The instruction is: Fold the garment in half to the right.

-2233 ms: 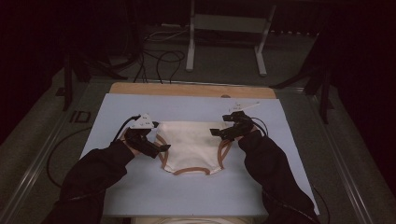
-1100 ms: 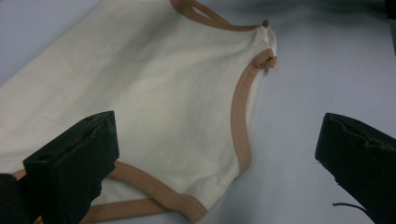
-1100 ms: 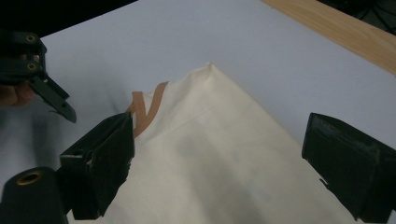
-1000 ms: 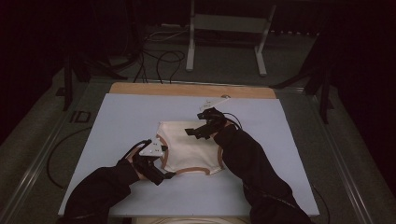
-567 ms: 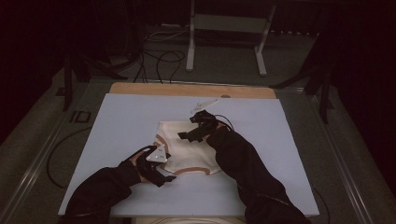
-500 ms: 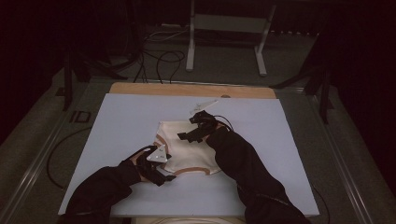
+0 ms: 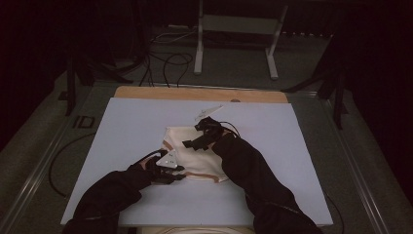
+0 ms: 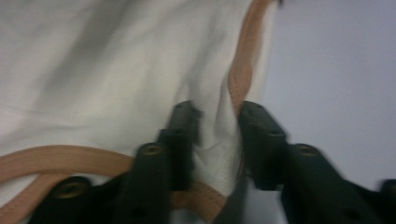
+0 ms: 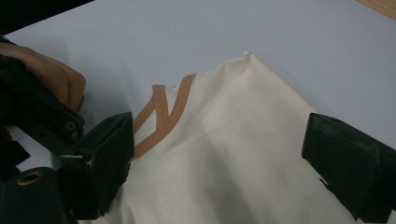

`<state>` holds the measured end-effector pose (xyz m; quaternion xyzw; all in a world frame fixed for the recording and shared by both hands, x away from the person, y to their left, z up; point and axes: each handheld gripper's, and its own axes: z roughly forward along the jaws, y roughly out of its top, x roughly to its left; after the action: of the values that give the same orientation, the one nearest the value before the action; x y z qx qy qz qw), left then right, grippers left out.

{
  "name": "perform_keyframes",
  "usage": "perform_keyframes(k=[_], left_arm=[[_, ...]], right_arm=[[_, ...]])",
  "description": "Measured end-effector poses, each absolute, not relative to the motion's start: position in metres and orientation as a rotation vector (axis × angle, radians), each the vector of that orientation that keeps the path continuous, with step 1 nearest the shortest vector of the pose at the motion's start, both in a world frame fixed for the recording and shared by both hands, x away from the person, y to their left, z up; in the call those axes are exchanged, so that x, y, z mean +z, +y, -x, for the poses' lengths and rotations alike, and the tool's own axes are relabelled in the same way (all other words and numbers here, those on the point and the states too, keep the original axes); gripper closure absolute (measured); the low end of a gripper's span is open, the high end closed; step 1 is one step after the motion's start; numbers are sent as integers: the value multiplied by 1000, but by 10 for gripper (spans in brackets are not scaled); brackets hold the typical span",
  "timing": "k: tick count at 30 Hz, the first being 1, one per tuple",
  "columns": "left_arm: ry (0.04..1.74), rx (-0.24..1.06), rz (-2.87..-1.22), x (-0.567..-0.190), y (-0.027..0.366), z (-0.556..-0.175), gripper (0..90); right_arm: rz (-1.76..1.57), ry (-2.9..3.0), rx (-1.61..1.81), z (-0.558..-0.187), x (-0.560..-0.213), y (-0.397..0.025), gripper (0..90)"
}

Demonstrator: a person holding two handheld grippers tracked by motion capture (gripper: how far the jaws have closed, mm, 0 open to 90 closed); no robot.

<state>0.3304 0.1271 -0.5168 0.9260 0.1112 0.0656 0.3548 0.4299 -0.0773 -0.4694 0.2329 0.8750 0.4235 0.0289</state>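
At the lower left of the high view, the left gripper (image 7: 171,171) sits at the near left edge of the cream underwear (image 7: 197,156), which lies folded near the middle of the pale blue mat (image 7: 122,126). In the left gripper view, at the lower centre of the frame, its 2 jaws stand close together with a pleat of the cream cloth (image 8: 116,70) pinched between them, right beside the tan trim (image 8: 243,65) that runs up to the top of the frame.

Further right in the high view, the right gripper (image 7: 195,141) hovers over the upper part of the garment. In the right gripper view, its 2 jaws stand wide apart at the lower left and lower right of the frame, with nothing between them; the folded cloth (image 9: 233,154) lies below, its corner pointing to the upper centre.

The step in hand looks like folding the garment: 1 side seems laid over, the left edge held. The next move probably calls for the right gripper to drop onto an edge and close, while the left keeps the cloth from sliding.
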Motion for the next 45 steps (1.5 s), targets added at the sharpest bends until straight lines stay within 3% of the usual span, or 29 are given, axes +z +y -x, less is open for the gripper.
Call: perform_keyframes(k=[6, 22, 24, 45], left_arm=[[322, 159, -2371, -518, 127, -332, 819], [318, 167, -2359, -519, 128, -331, 832], [313, 169, -2362, -519, 128, -331, 832], [320, 159, -2345, -517, 130, -331, 837]], right_arm=[[-721, 2711, 1307, -432, -470, -69, 95], [-774, 2729, 1268, -457, -478, -20, 96], [-806, 2718, 1269, -462, -479, -16, 151], [-919, 2676, 1130, -488, -499, 15, 391]])
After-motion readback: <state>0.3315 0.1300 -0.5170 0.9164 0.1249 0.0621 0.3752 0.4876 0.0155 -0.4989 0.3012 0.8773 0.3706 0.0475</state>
